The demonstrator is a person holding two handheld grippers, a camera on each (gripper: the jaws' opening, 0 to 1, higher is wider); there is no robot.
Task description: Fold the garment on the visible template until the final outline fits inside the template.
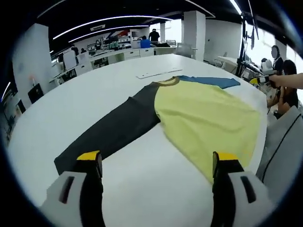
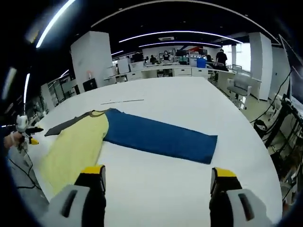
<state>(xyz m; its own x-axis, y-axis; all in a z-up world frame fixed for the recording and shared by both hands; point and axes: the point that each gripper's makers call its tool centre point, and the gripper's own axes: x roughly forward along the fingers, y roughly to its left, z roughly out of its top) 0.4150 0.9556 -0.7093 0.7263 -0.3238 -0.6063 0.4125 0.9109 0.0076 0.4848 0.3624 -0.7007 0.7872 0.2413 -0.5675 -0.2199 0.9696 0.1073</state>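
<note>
- The left gripper (image 1: 158, 163) hovers above the broad white oval table (image 1: 85, 99) with its two yellow-tipped jaws spread wide and nothing between them.
- Ahead of those jaws lies the one garment, a long-sleeved cloth shirt with a pale yellow body (image 1: 208, 118), spread flat on the table.
- Its dark grey sleeve (image 1: 111, 132) runs back toward the left jaw, the cuff end just ahead of that jaw's tip; its blue sleeve (image 1: 210, 81) stretches away beyond the body, to the far right.
- The yellow hem reaches close to the right jaw tip, and the body's right side lies near the table edge.
- Left of the grey sleeve and beyond the collar there is wide bare tabletop.
- A thin flat white strip (image 1: 158, 73) lies on the table just past the collar; whether it is the template I cannot tell.
- The right gripper (image 2: 157, 177) also hangs over the table with its jaws set wide apart and empty.
- In the right gripper view the blue sleeve (image 2: 161, 137) lies straight ahead, its cuff nearer the right jaw, with bare table on the near, far and right sides.
- The yellow body (image 2: 75, 149) sits ahead-left of the left jaw, near the table's left edge.
- Count: one shirt, two sleeves, one strip, two grippers.
- No writing or brand can be read.
</note>
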